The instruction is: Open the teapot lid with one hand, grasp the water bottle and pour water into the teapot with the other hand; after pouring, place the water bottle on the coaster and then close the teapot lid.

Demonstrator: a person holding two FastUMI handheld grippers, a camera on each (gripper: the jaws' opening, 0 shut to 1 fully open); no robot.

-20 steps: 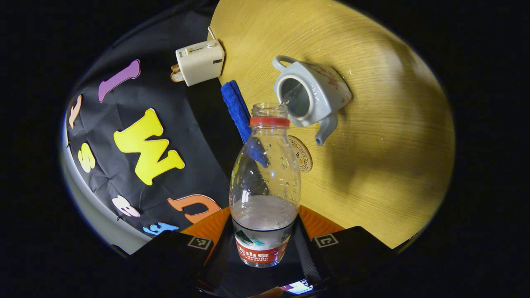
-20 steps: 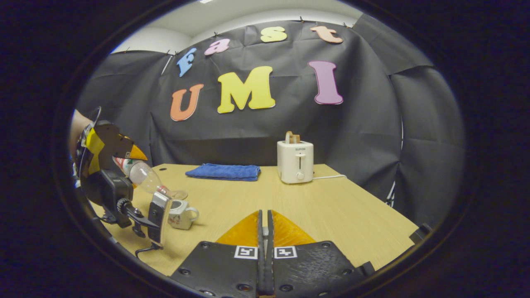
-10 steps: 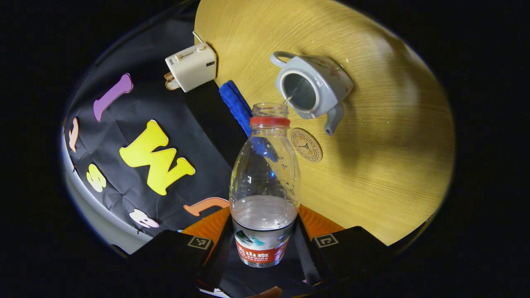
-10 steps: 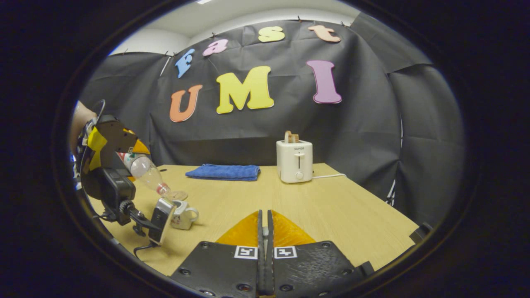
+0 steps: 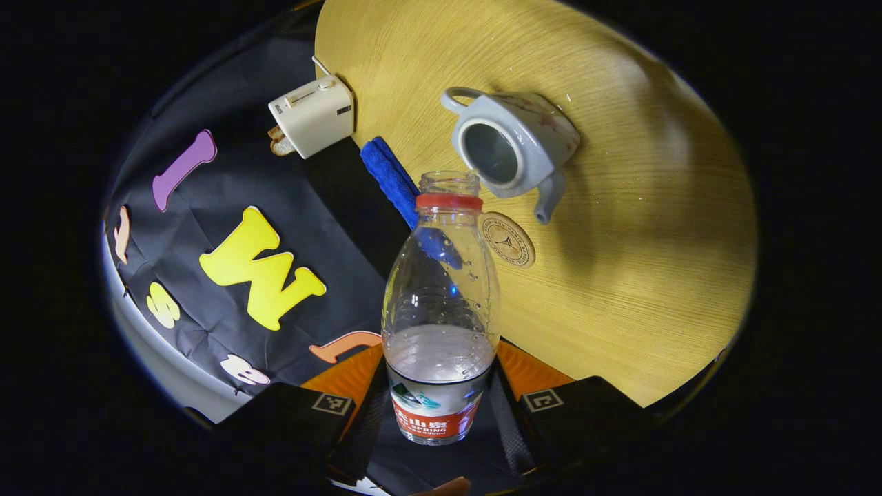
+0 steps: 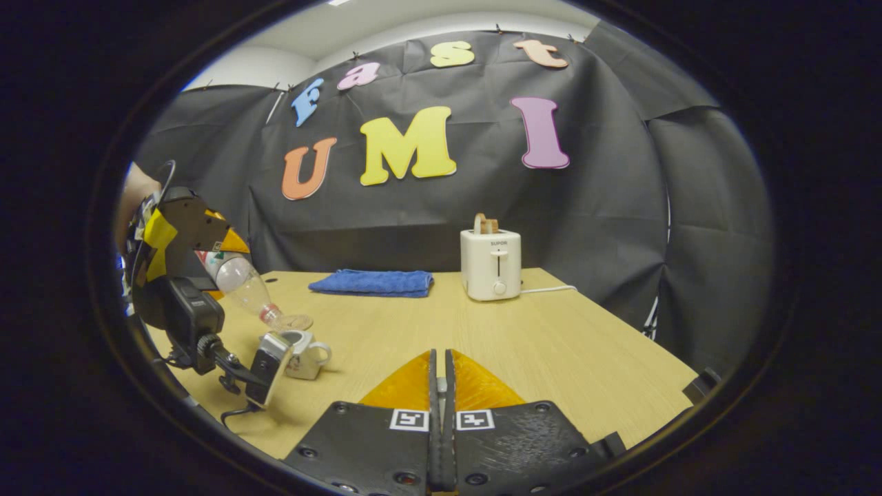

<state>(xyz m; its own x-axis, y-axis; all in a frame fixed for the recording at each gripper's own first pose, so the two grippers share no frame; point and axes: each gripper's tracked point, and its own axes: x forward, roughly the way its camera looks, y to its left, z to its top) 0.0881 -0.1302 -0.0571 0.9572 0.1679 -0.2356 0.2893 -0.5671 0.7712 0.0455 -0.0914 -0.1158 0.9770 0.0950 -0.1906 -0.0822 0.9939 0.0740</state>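
Tilting toward the teapot (image 5: pixel 513 141), the water bottle (image 5: pixel 441 303) is clamped at its labelled base between both fingers of the left tool (image 5: pixel 441 413); cap off, red neck ring showing, mouth just at the pot's open rim. Some water sits pooled low in the bottle near the label. Teapot: pale grey-white ceramic, lid off, interior dark, handle pointing toward the toaster (image 5: pixel 311 116), spout pointing toward the round cork coaster (image 5: pixel 508 240). Coaster lies flat on the tabletop (image 5: pixel 641 227), bare, just beside the spout and close to the bottle's neck in the left gripper view.

In the right gripper view the left tool (image 6: pixel 207 255) holds the bottle (image 6: pixel 241 286) slanted mouth-down over the teapot (image 6: pixel 303 353) near the tabletop's left edge; the coaster (image 6: pixel 295 322) lies just behind the pot. Right tool (image 6: pixel 441 420): fingers together, nothing seen between them, held low above the near edge.

Blue folded cloth (image 6: pixel 372 283) lies along the far edge. White toaster (image 6: pixel 491 264) stands to its right with bread in the slot, cord trailing off toward the right edge.
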